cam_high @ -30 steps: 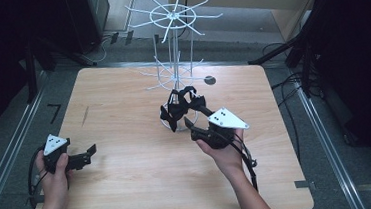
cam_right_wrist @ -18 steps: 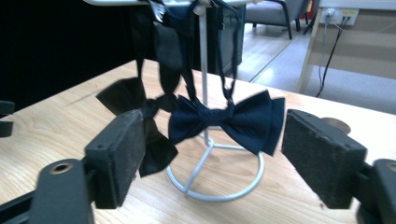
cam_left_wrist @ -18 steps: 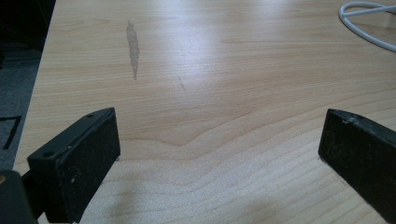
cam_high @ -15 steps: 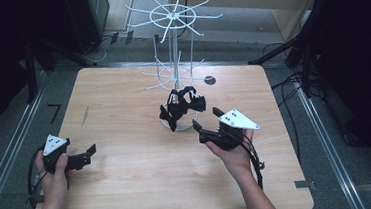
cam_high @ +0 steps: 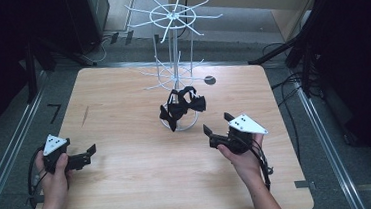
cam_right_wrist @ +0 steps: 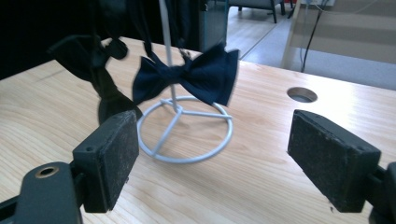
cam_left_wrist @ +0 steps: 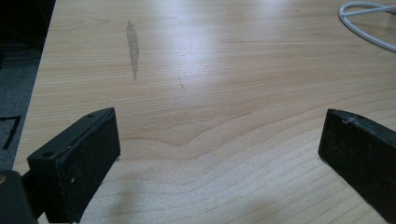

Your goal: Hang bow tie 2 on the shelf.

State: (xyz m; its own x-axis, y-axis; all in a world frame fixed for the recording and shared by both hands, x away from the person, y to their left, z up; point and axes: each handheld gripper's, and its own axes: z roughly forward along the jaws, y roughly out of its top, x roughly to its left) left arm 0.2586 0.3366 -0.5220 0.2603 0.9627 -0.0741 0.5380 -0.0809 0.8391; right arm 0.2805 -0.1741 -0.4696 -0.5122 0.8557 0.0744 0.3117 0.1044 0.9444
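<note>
I take the white wire stand (cam_high: 175, 75) as my landmark. Far to its left, near the table's (cam_high: 130, 189) front left corner, I keep the left gripper (cam_high: 88, 156) resting low with its jaws apart and nothing between them; I judge it parked there so it stays out of the way of the work at the stand. At the stand's foot, above the ring base (cam_right_wrist: 184, 133), the dark bow ties (cam_high: 181, 106) hang from the lower arms, one (cam_right_wrist: 187, 74) spread flat beside the pole. To the right and in front of the stand is my right gripper (cam_high: 216, 123). Its jaws have just been opening and now stand wide with nothing between them, aimed at the ties, near but apart.
</note>
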